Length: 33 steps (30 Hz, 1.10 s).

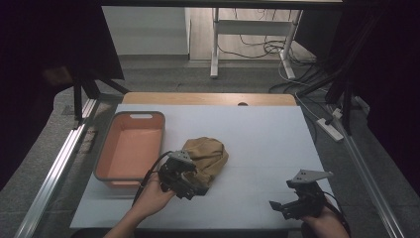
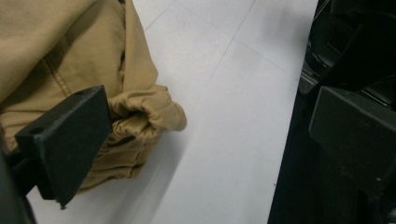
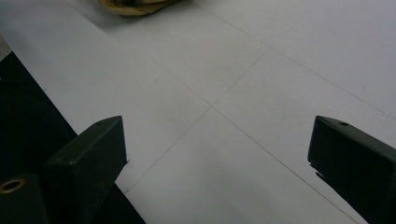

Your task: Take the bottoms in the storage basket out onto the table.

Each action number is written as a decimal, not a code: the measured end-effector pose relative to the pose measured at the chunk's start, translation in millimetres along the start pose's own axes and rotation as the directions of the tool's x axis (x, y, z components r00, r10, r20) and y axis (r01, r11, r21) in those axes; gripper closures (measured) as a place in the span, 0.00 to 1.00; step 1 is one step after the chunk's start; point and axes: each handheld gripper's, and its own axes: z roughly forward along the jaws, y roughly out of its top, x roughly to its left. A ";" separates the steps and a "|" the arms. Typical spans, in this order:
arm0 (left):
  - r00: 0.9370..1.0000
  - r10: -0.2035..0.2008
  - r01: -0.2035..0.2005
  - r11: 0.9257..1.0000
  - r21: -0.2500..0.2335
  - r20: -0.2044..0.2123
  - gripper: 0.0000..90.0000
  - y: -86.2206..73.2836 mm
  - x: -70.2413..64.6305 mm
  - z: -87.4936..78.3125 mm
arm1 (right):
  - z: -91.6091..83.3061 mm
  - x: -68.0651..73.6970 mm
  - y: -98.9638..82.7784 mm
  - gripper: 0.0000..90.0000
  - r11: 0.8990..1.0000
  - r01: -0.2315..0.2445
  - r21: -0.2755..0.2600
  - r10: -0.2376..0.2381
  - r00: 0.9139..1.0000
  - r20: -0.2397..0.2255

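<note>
Clearly your left gripper (image 1: 194, 191), jaws spread, sits against the tan garment (image 1: 208, 154): soft, light, floppy. Pinch its bunched fold (image 2: 149, 114); your right gripper (image 1: 283, 207) waits spread.

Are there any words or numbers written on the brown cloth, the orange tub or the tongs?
None: no words, numbers or signs can be read.
The crumpled tan cloth garment shows plain fabric and seams.
The orange plastic tub with grey rim bears no label.
The left tongs and right tongs show bare black jaws.
</note>
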 end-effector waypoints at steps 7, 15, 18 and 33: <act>1.000 -0.003 0.003 1.000 -0.015 -0.002 0.00 -3.8 -2.5 -6.4 | -0.1 -0.2 0.0 0.05 1.000 -0.001 0.000 0.001 1.000 -0.002; 1.000 -0.005 0.005 1.000 -0.019 -0.008 0.00 -8.6 -4.3 -11.6 | -0.1 -0.2 0.0 0.05 1.000 -0.001 -0.001 0.001 1.000 -0.002; 1.000 -0.008 0.008 1.000 -0.023 -0.011 0.00 -10.4 -4.4 -13.8 | -0.2 -0.3 0.0 0.05 1.000 -0.002 -0.002 0.002 1.000 -0.002; 0.998 -0.040 0.038 0.998 -0.058 -0.037 0.00 -25.3 -5.4 -31.0 | -0.3 -0.3 0.1 0.05 1.000 -0.005 -0.002 0.005 1.000 0.001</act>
